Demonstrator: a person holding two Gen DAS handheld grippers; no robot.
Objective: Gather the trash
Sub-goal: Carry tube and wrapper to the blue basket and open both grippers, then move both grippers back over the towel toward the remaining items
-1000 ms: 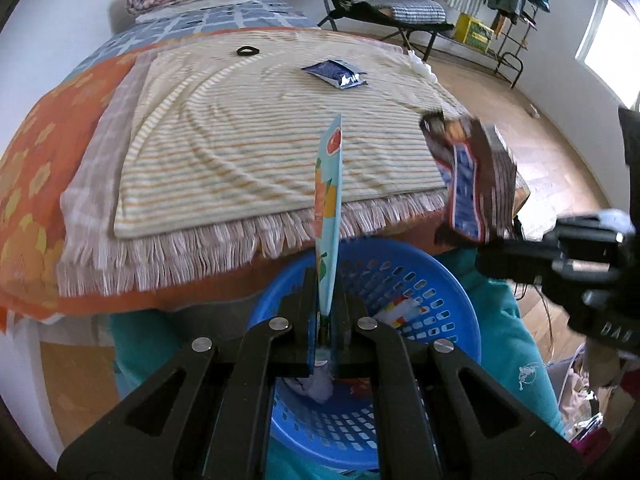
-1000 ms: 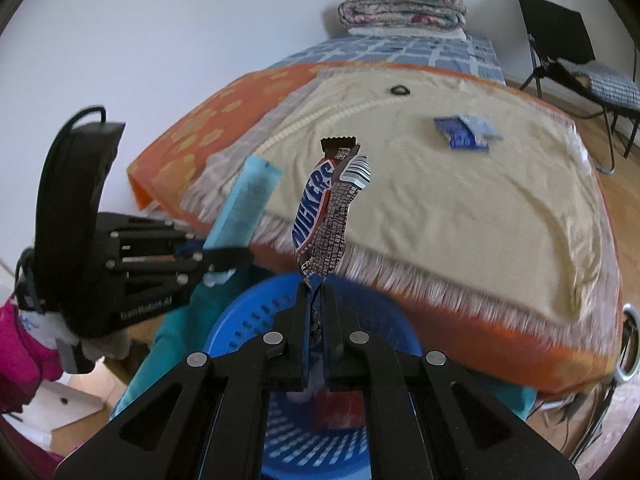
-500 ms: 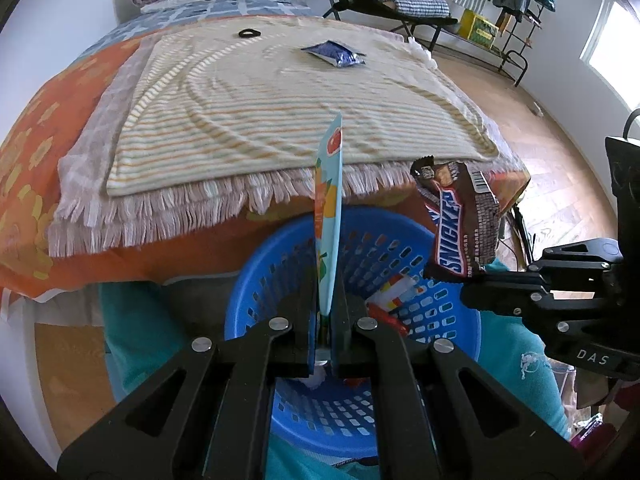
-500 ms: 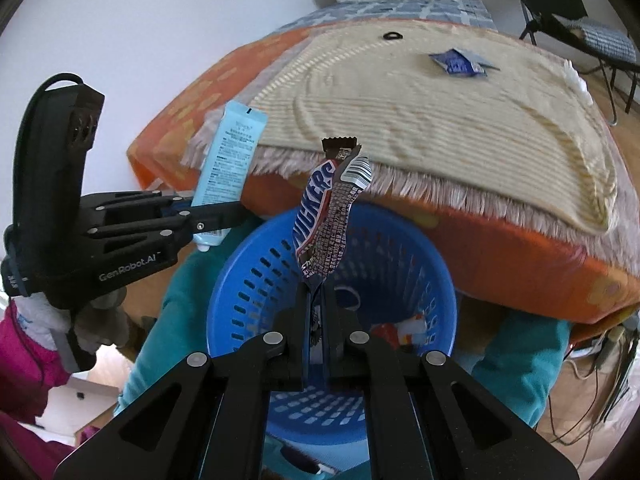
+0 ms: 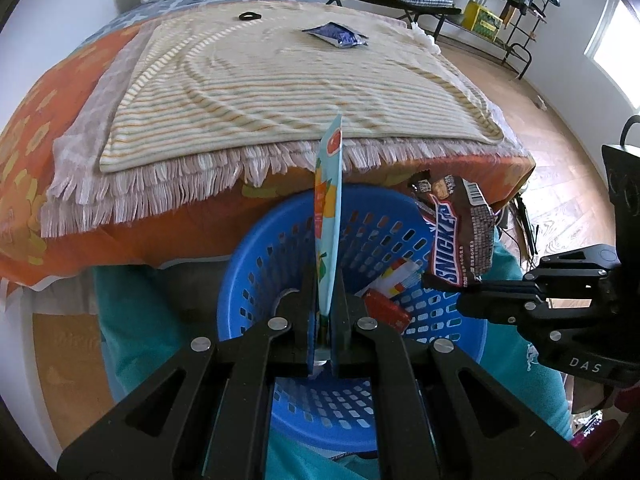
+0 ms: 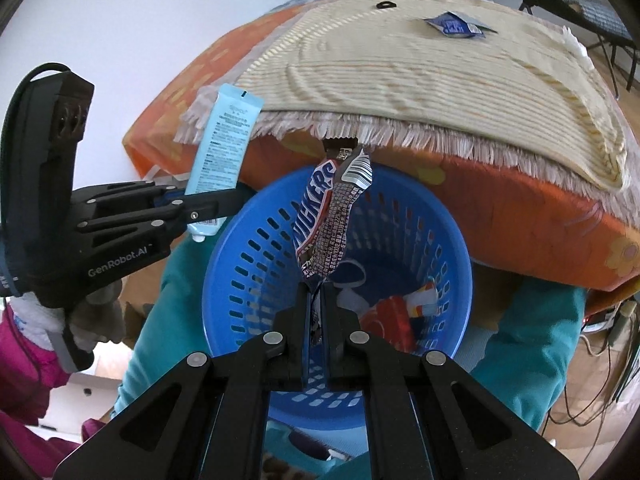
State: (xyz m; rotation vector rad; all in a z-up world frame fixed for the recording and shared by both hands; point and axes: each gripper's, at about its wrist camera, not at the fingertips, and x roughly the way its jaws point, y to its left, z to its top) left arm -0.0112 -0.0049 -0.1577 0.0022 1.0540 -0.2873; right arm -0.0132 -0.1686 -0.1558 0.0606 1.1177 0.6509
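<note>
My left gripper (image 5: 325,312) clamped on one blue sachet (image 5: 329,216), right gripper (image 6: 316,312) pinching one Snickers wrapper (image 6: 326,220), over one blue basket (image 6: 240,264) holding perhaps three scraps, one blue packet (image 5: 336,35) on bed.

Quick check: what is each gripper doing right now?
Left gripper: closed on the light-blue sachet.
Right gripper: closed on the Snickers wrapper.

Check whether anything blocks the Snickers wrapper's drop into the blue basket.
Nothing visible does. The right gripper holds the Snickers wrapper over the open blue basket, which holds only a few scraps at the bottom. The left gripper sits off at the rim.
</note>
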